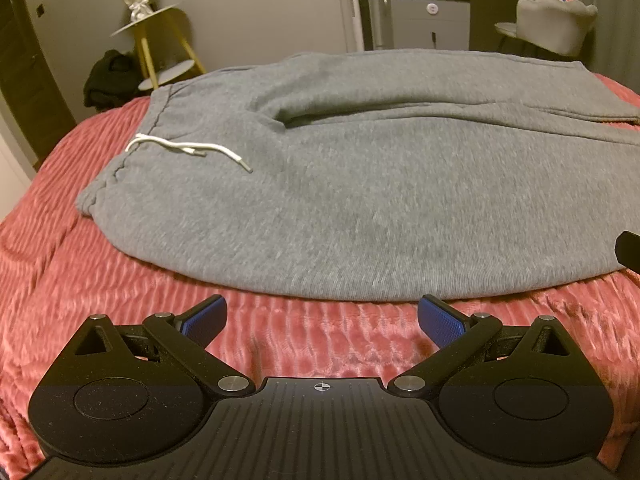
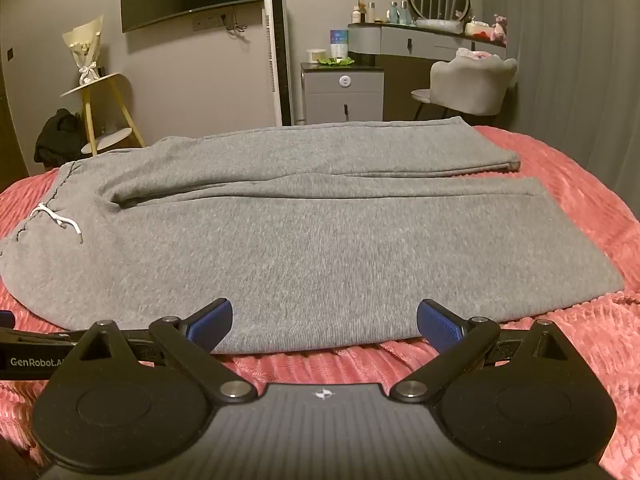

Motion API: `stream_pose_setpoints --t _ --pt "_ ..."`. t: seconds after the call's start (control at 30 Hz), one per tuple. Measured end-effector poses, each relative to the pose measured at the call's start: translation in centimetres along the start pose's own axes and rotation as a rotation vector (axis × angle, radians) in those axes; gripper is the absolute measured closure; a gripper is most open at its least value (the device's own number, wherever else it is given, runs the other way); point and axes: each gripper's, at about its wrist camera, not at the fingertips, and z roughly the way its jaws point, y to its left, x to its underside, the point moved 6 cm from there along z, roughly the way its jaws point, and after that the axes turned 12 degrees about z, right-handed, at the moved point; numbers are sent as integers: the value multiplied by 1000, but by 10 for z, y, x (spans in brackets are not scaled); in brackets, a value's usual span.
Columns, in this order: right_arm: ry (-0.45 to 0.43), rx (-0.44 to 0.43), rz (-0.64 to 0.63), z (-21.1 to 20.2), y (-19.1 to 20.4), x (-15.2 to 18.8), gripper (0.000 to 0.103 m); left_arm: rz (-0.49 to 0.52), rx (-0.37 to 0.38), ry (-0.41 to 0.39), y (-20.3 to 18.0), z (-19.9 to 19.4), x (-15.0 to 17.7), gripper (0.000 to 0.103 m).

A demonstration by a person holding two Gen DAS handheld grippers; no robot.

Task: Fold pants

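Note:
Grey sweatpants [image 1: 340, 200] lie flat on a pink bedspread [image 1: 60, 260], waistband to the left, both legs running right. A white drawstring [image 1: 188, 148] lies on the waist. My left gripper [image 1: 322, 320] is open and empty, just short of the pants' near edge by the waist end. In the right wrist view the pants [image 2: 320, 240] show full length with the leg cuffs [image 2: 516, 164] at right. My right gripper [image 2: 324, 322] is open and empty, its fingertips over the near edge of the front leg.
A yellow side table with a bouquet [image 2: 96, 92], a black bag on the floor [image 2: 56, 136], a tower fan [image 2: 278, 56], a grey cabinet [image 2: 342, 96], a vanity and a chair [image 2: 468, 84] stand beyond the bed. The bedspread [image 2: 580, 208] surrounds the pants.

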Motion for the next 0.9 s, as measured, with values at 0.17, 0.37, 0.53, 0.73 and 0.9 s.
stream_pose_setpoints --t 0.17,0.37,0.53,0.73,0.9 --pt "1 -1 3 -1 0 0 4 7 -2 1 -1 1 1 0" --pt "3 -2 4 2 1 1 4 11 -1 2 -2 1 1 0" --pt "4 -3 7 2 0 1 4 12 2 3 -2 0 1 0" --pt "5 -4 8 2 0 1 4 14 1 4 -2 1 0 0" --pt "4 -4 9 2 0 1 4 12 0 4 -2 1 0 0"
